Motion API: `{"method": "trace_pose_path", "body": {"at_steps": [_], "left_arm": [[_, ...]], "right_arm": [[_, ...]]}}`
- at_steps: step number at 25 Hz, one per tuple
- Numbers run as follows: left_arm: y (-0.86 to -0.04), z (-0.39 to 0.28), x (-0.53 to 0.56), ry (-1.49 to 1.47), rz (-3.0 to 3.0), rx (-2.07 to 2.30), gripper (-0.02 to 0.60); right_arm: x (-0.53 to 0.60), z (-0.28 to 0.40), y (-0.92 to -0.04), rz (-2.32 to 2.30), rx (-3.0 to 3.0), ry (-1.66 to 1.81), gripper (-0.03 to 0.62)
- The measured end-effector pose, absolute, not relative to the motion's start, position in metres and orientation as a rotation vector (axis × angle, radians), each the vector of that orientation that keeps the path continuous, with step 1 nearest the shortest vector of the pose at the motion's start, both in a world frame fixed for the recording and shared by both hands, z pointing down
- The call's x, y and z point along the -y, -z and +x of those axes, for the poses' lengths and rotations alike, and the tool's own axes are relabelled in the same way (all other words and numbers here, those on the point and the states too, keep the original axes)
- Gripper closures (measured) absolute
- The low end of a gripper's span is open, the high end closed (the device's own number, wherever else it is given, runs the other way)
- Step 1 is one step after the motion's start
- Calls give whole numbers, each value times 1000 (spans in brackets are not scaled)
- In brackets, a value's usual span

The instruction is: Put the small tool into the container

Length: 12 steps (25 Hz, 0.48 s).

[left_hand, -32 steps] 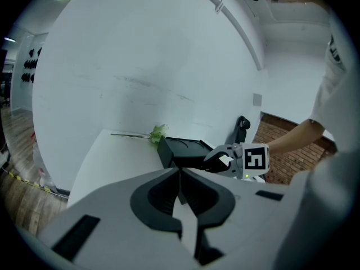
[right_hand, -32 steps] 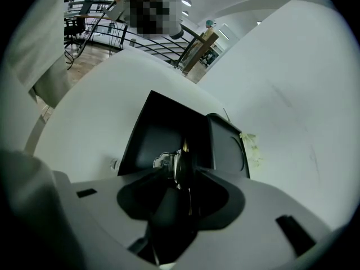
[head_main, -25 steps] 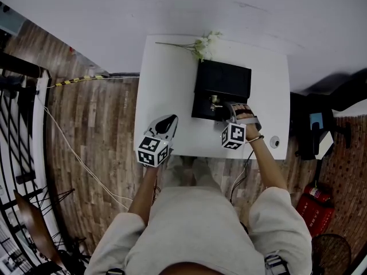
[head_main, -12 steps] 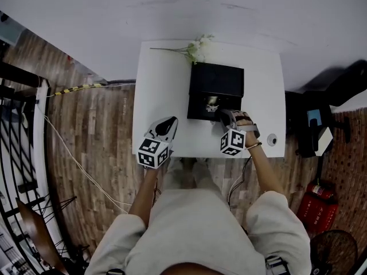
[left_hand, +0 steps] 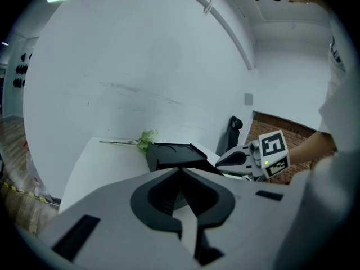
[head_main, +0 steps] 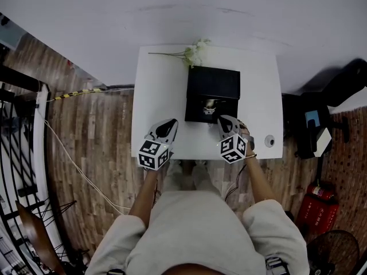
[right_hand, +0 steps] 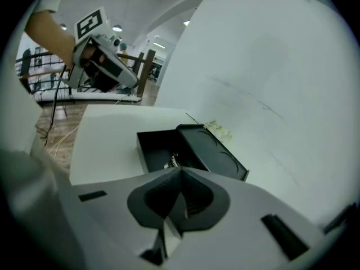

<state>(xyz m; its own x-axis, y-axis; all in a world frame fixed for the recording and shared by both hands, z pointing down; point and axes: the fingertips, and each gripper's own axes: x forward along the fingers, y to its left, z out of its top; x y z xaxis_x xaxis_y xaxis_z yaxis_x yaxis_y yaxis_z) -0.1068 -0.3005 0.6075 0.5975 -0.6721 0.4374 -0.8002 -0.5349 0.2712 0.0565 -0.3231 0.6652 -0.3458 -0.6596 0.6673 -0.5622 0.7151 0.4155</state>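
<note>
Reads as all but finished. Lying loose in the open tray of the container (head_main: 213, 85), near the 6 o'clock wall: the small tool (head_main: 209, 104), a pale metallic glint against black, touched by neither claw. Lid thrown back toward 12 o'clock, with a flower sprig (head_main: 192, 53) just beyond it on the table (head_main: 160, 90). Nothing left to do, by this judgement, beyond pulling both hands clear (shutting the lid is not asked for).

Right gripper (head_main: 222, 120): pressed together on nothing, just off the container's edge at 6 o'clock, tips aimed back at the tray. Left gripper (head_main: 171, 122): likewise pressed together and empty, parked at about 8 o'clock from the container, well apart from it.

Against a second ago: then reaching over the tray with its tips right by the tool, now drawn back toward 6 o'clock and clear of the box. Jaws just brought together, with nothing caught between. Tool unchanged in its spot. Left gripper much as before.
</note>
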Motion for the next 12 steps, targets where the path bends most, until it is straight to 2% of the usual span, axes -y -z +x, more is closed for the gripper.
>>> {"method": "trace_pose_path", "body": {"at_steps": [12], "left_arm": [[-592,-98,301,-393,2425,1167,566]], "right_arm": [[306,66,-619,1303,2253,-301,594]]}}
